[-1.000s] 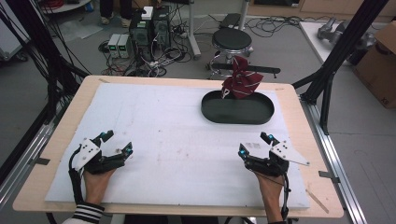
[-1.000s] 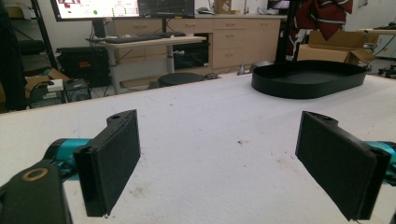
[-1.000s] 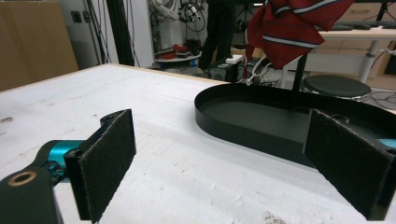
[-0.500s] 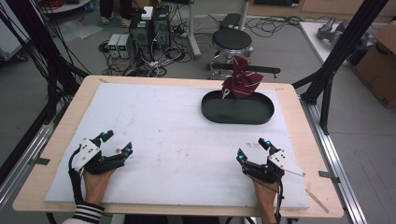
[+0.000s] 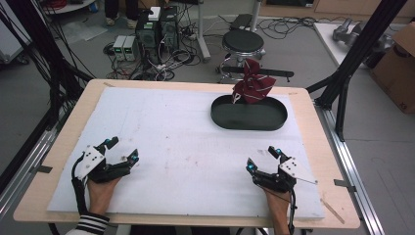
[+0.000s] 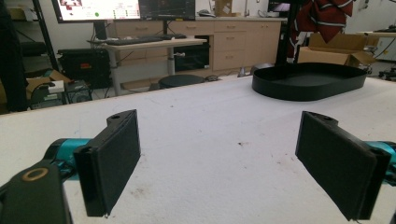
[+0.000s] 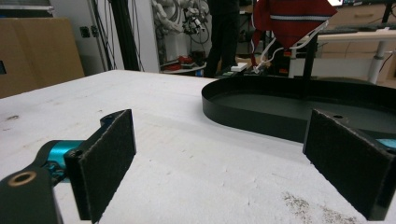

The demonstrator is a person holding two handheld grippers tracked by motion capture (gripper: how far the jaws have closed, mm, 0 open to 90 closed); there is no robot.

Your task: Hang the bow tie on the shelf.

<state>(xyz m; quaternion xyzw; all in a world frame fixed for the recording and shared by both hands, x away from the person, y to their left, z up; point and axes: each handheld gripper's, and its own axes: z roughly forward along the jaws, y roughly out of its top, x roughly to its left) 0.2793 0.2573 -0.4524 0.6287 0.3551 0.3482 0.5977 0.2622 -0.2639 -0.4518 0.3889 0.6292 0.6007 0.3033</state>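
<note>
Left gripper is resting low at the bench's near-left corner, jaws spread, gripping nothing. Far right, a black oval tray is sitting with a red striped cloth hanging above it. Right gripper is lying near-right, jaws spread, empty.

Tray sits far right on surface, w/ cloth at its far edge. 2 tongs near: left tongs, right tongs.
</note>
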